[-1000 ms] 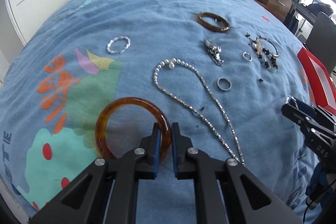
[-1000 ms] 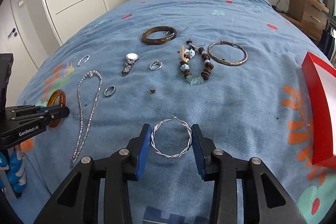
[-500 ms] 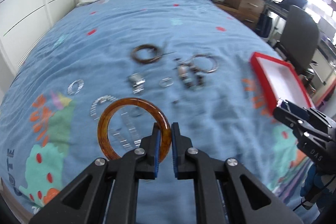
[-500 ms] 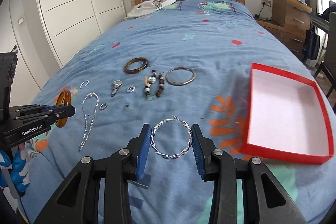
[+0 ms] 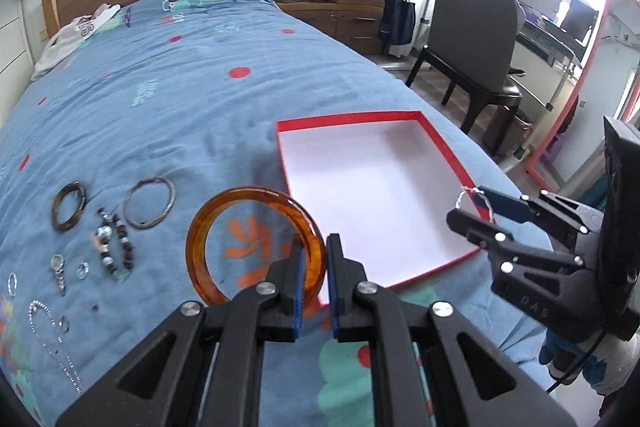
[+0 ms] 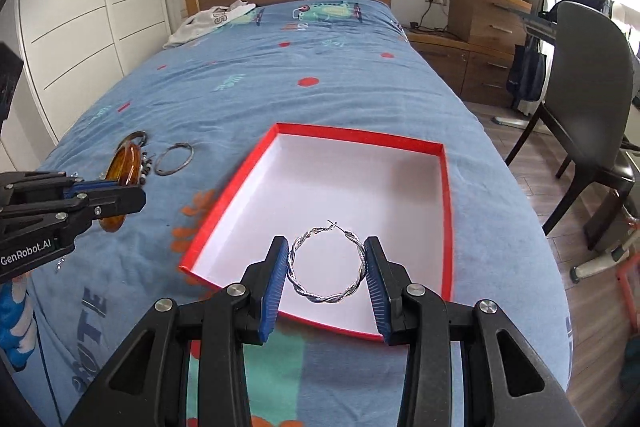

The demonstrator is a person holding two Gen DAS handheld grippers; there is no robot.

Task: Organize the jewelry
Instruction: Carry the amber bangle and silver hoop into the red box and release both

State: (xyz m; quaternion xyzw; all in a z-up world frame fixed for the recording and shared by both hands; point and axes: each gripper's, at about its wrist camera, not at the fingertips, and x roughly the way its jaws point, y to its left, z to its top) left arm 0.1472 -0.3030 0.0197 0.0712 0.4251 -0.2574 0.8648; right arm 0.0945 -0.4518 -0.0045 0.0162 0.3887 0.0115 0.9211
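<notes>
Two hand-held grippers hang over a bed (image 6: 360, 99) covered in a blue patterned spread, each carrying a piece of jewelry. The left hand-held gripper (image 5: 313, 269) is clamped on the rim of an amber bangle (image 5: 208, 227), which stands out from its pads toward ten o'clock in the left wrist view, above the spread just beside the red box (image 5: 444, 151). The right hand-held gripper (image 6: 326, 267) is closed on a twisted silver hoop earring (image 6: 320, 297), its blue pads pressing the hoop's two sides; the hoop hangs over the near part of the box's white inside. The box lies open on the bed, toward its edge at three o'clock.

Several more pieces lie on the spread at about nine o'clock in the left wrist view: a dark bangle (image 5: 68, 205), a thin metal bangle (image 5: 149, 202), a beaded bracelet (image 5: 114, 247), a small watch (image 5: 58, 269), a ring (image 5: 82, 271) and a silver chain necklace (image 5: 52, 339). A grey chair (image 6: 588, 99) stands beside the bed at two o'clock in the right wrist view.
</notes>
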